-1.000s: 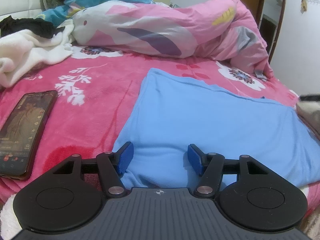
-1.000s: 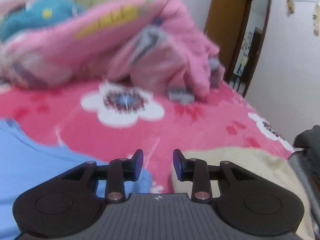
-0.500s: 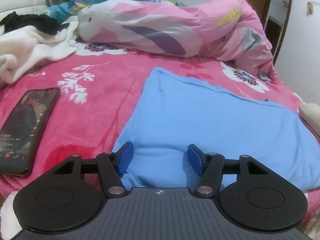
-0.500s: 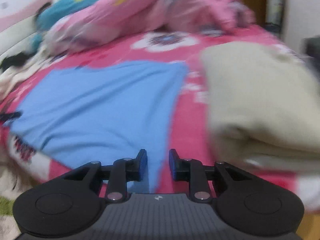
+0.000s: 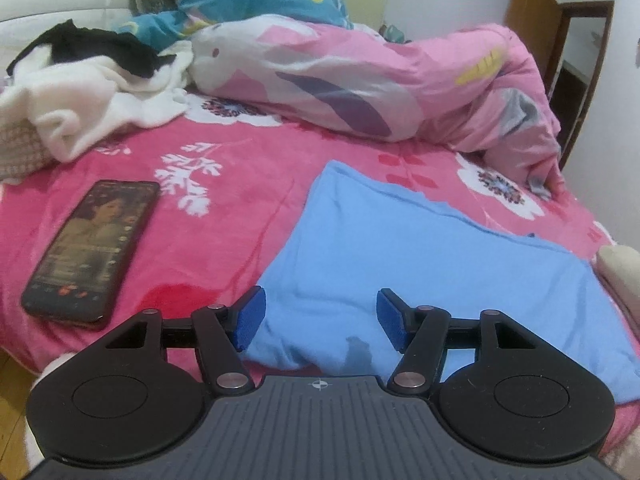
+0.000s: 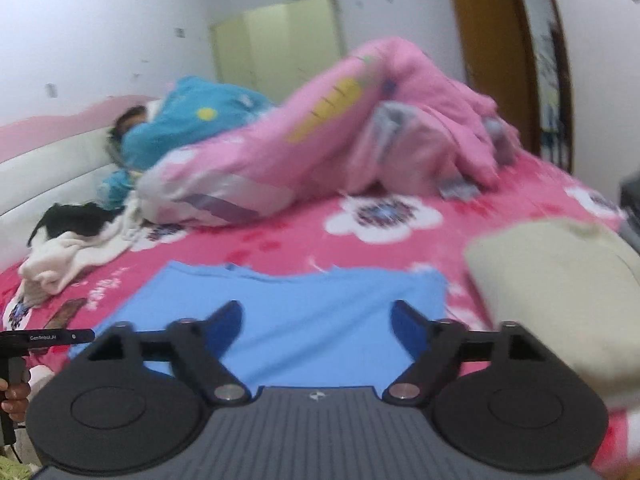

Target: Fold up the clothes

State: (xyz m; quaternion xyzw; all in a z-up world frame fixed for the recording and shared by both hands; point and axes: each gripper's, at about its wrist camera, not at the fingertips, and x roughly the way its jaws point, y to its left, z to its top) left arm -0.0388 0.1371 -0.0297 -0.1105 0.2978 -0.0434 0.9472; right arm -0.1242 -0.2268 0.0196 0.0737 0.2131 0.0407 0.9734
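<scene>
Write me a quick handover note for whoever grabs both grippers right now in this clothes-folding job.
Left gripper: jaws opening, over the near edge of the blue garment, gripping nothing.
Right gripper: jaws opening wide, empty, above the same garment.
Blue garment lies flat on the pink bedspread; a cream folded piece sits to its right, a phone to its left.
Left: folding the blue garment further, if needed.

Right wrist view is motion-smeared: the pink quilt (image 6: 360,136) and cream folded garment (image 6: 560,292) have no sharp edges, and I can't read the garment's type. Its right side runs off the frame. The blue garment's (image 6: 304,312) near hem is hidden behind my right gripper (image 6: 316,326) body. In the left wrist view the same hem goes under the left gripper (image 5: 320,318). Phone (image 5: 94,248) screen content is too small to read.
</scene>
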